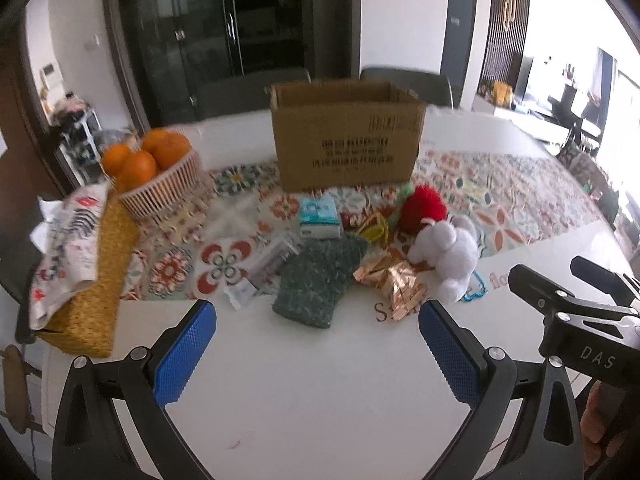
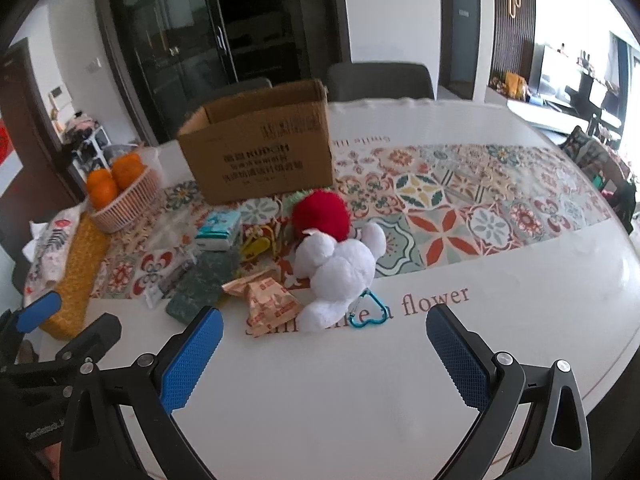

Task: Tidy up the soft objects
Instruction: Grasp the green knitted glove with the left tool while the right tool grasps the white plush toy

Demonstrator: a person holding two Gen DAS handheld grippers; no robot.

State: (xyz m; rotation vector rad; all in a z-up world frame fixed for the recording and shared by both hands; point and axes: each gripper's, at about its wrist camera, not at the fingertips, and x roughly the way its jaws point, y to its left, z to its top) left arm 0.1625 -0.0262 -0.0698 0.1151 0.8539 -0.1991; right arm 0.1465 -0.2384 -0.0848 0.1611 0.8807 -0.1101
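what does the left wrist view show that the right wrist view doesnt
Only the left wrist view shows the right gripper's body at its right edge and four oranges in the basket. Only the right wrist view shows the full heart-shaped blue carabiner and the word "flower" on the table. Both show the cardboard box, white plush, red pompom and green cloth.

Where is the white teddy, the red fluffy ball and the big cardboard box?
white teddy (image 2: 340,268): right wrist view, on its round body.
red fluffy ball (image 2: 320,216): right wrist view, middle of the fluff.
cardboard box (image 2: 260,160): right wrist view, on the printed front wall.
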